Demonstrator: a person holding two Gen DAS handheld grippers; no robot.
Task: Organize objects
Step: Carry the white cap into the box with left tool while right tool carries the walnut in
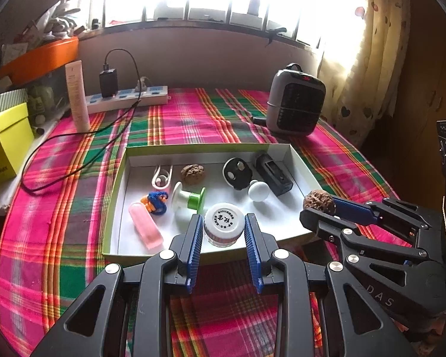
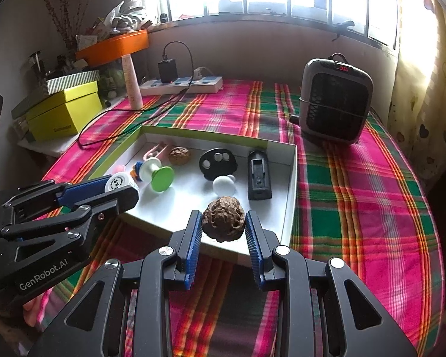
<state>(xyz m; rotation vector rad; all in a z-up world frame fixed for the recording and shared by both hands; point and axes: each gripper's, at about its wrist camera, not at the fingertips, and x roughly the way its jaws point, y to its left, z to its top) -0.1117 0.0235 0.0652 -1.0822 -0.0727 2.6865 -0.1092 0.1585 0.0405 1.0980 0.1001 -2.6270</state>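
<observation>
The left gripper (image 1: 223, 232) clamps the small jar (image 1: 224, 223) and the right gripper (image 2: 223, 226) a walnut (image 2: 223, 221), both over the near edge of the tray (image 1: 300, 166) (right one nearer its right wall).

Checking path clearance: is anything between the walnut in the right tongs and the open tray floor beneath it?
Nothing visible. The walnut hangs in the right tongs over bare tray floor; the white knob and black charger lie farther in.

A table under a pink and green plaid cloth (image 1: 211, 119) is carrying a shallow white tray with a green rim (image 1: 116, 208) near its middle. Lying or standing on the cloth behind the tray are a white power strip (image 1: 128, 98), a black cable (image 1: 74, 154), an upright white tube (image 1: 78, 95) and a grey heater (image 1: 294, 101).
</observation>
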